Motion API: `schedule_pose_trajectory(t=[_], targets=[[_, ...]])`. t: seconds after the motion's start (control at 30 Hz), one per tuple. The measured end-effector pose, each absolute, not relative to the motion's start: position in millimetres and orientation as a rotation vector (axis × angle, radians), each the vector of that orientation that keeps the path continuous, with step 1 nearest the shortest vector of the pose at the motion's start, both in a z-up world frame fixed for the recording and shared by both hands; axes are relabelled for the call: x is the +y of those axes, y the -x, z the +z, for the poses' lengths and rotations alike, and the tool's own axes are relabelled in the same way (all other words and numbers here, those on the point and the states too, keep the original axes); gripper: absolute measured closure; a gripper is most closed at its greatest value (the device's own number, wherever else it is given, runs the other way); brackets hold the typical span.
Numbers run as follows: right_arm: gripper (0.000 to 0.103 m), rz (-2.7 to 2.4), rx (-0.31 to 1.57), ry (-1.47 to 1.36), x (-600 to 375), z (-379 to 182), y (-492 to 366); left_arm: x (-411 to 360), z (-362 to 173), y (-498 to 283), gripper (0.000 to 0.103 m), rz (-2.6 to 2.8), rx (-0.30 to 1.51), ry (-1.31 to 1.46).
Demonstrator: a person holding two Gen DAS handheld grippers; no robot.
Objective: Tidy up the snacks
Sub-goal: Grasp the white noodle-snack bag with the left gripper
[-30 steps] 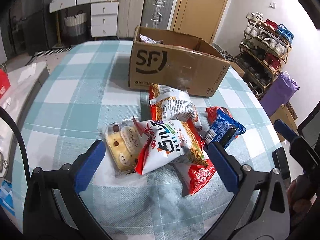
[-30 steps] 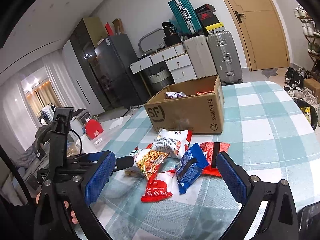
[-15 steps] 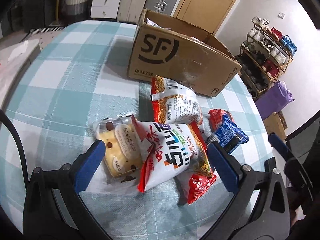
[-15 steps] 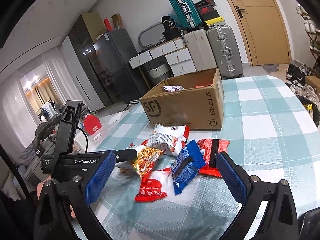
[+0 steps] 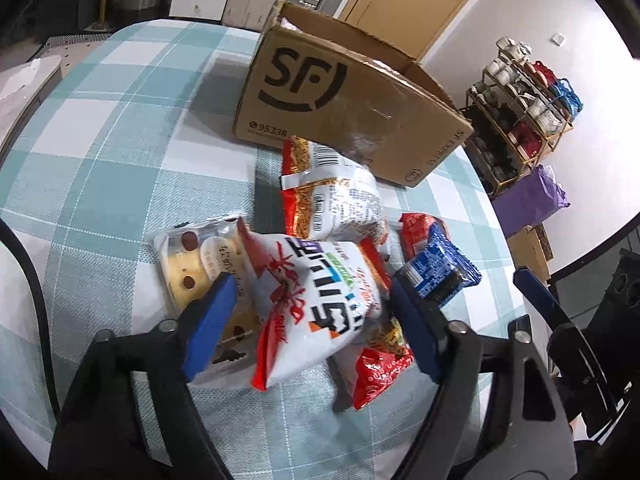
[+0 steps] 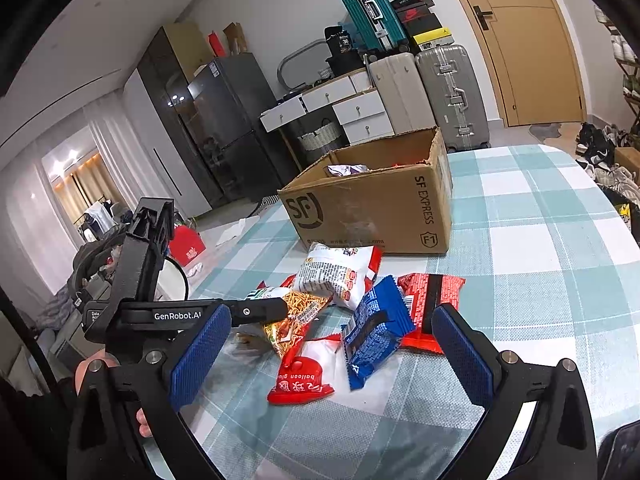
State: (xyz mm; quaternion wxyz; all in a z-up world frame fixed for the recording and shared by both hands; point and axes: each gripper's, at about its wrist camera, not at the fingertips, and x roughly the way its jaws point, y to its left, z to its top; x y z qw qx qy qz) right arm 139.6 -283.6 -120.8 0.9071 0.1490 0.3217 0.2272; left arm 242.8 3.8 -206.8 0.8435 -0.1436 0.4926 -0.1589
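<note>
A pile of snack packs lies on the checked tablecloth [image 5: 100, 184] in front of an open SF cardboard box [image 5: 340, 92]. My left gripper [image 5: 316, 320] has its blue pads on both sides of a white-and-red noodle snack bag [image 5: 316, 304], closed against it. Beside it lie a cake pack [image 5: 196, 264], a second white noodle bag [image 5: 336, 200], a blue pack [image 5: 436, 272] and red packs [image 5: 380, 372]. My right gripper [image 6: 332, 360] is open and empty, above the near side of the pile, by the blue pack [image 6: 372, 332]. The left gripper [image 6: 256, 312] shows in the right wrist view.
The box [image 6: 376, 204] holds a few packs. A shoe rack [image 5: 524, 96] and purple bag [image 5: 532, 200] stand beyond the table's right edge. Suitcases [image 6: 448, 96], drawers and a dark cabinet [image 6: 224, 120] stand behind the table.
My left gripper has moved down and forward onto the pile and its jaws have narrowed around the white-and-red noodle bag. My right gripper has drifted slightly closer to the pile, still open.
</note>
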Motion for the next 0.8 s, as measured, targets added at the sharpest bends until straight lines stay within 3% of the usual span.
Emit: schedule_pose_trajectory(t=[0.17, 0.23, 0.33, 0.8], targets=[[0.001, 0.470, 0.666, -0.323, -284.9, -125.0, -138.9, -0.5, -208.9, -240.7, 0.040, -0.359, 1.036, 0.299], [0.001, 0.470, 0.666, -0.328, -286.3, -127.7, -137.8, -3.3, -209.4, -239.3, 0.050, -0.347, 1.023, 0.279], [0.001, 0.468, 0.671, -0.332, -287.8, -130.2, -136.9, -2.9, -209.8, -235.1, 0.058, -0.365, 1.012, 0.280], [0.001, 0.453, 0.676, -0.346, -295.6, -133.6, -130.7, 2.9, -209.6, -220.9, 0.062, -0.392, 1.020, 0.305]])
